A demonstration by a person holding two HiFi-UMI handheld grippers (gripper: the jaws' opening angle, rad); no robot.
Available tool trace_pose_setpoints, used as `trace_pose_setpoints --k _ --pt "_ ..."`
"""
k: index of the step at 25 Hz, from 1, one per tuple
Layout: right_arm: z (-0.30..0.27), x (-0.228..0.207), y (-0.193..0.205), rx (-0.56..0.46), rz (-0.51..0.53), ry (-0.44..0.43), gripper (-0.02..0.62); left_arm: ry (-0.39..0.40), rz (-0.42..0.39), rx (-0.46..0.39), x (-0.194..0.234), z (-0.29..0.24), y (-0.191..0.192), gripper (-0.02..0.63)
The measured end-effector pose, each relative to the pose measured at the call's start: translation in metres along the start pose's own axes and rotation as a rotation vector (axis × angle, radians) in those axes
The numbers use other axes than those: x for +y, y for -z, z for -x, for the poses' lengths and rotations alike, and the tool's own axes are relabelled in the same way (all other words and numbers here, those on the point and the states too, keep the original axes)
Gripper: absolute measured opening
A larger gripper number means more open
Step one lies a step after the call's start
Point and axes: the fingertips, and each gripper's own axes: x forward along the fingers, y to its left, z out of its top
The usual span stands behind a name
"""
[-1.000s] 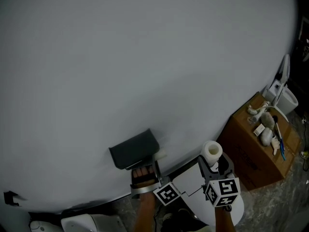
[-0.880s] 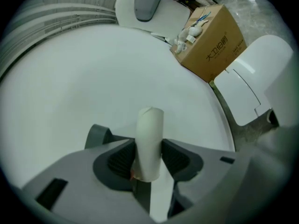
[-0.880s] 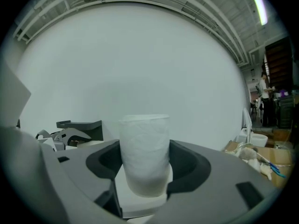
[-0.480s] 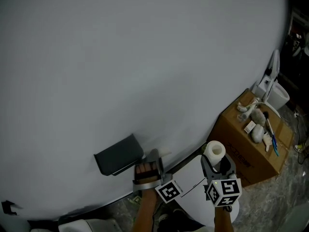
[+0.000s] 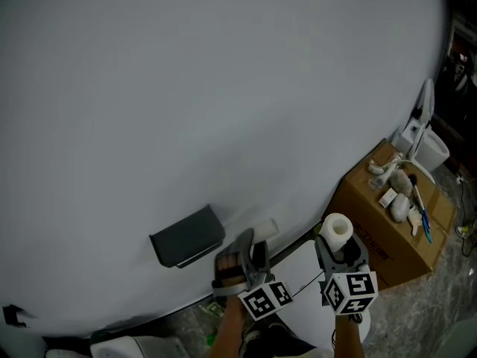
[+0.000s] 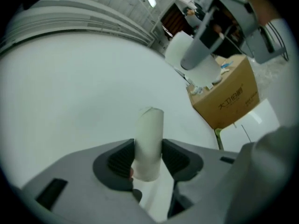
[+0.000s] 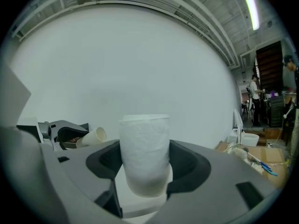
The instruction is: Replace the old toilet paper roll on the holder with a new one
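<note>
Left gripper (image 5: 246, 246) shifted right of holder (image 5: 188, 235) | jaws clamp bare tube (image 6: 148, 143), faint overhead | right gripper (image 7: 145, 161) jaws clamp new roll (image 7: 145, 139)

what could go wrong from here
The empty cardboard tube is pinched toward one end by the left tongs, so it might slip or crush. Both tongs are full: the right tongs hold the new roll, leaving nothing free to steady the holder.
</note>
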Motion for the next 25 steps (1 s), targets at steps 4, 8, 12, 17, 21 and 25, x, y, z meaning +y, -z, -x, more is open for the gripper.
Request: trace_pose_setpoints --k 4,8,12,17,21,25 --pt "-0.004 0.018 -0.001 -0.003 0.003 -0.034 0.299 -0.018 0.189 -0.074 0.022 0.019 0.003 0.186" --pt "-0.006 0.037 0.000 -0.003 0.003 -0.077 0.299 -0.017 0.408 -0.160 0.042 0.041 0.008 0.186" --pt "-0.006 0.057 0.001 -0.002 0.001 -0.116 0.299 -0.029 0.595 -0.211 0.064 0.061 0.021 0.186" --pt "-0.011 0.084 0.003 0.001 -0.008 -0.163 0.301 -0.071 0.769 -0.251 0.096 0.082 0.051 0.186" --pt "-0.013 0.099 0.006 0.008 -0.029 -0.197 0.299 -0.112 0.922 -0.266 0.115 0.097 0.075 0.186" --pt "-0.014 0.113 0.012 0.029 -0.044 -0.229 0.301 -0.176 0.986 -0.280 0.129 0.112 0.097 0.186"
